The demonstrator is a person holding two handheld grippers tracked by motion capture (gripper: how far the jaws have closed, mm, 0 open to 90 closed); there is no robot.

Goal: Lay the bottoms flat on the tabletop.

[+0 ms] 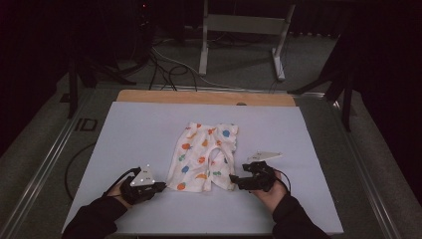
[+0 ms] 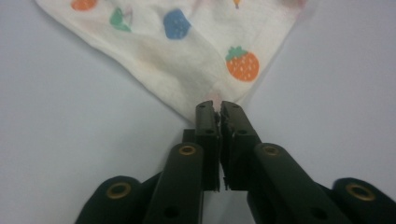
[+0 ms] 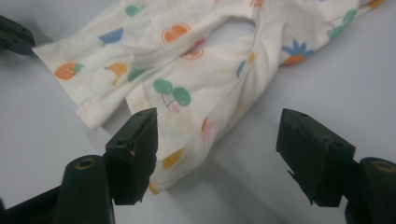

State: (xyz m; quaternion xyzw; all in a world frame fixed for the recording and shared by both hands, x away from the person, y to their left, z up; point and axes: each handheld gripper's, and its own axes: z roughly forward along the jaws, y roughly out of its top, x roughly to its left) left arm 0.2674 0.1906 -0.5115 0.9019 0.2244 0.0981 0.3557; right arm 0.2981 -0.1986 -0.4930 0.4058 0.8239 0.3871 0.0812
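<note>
The worktop [image 1: 144, 129] was a pale, smooth sheet over a wooden board whose far edge showed bare. A small pair of cream shorts [image 1: 204, 157] printed with coloured fruit lay spread flat on it, near the front edge.

We see cream baby shorts [image 1: 205, 157] printed with orange strawberries, blue fruits, green cherries and yellow bananas, lying on a pale lavender-white table [image 1: 139, 134] whose far edge is tan wood.
</note>
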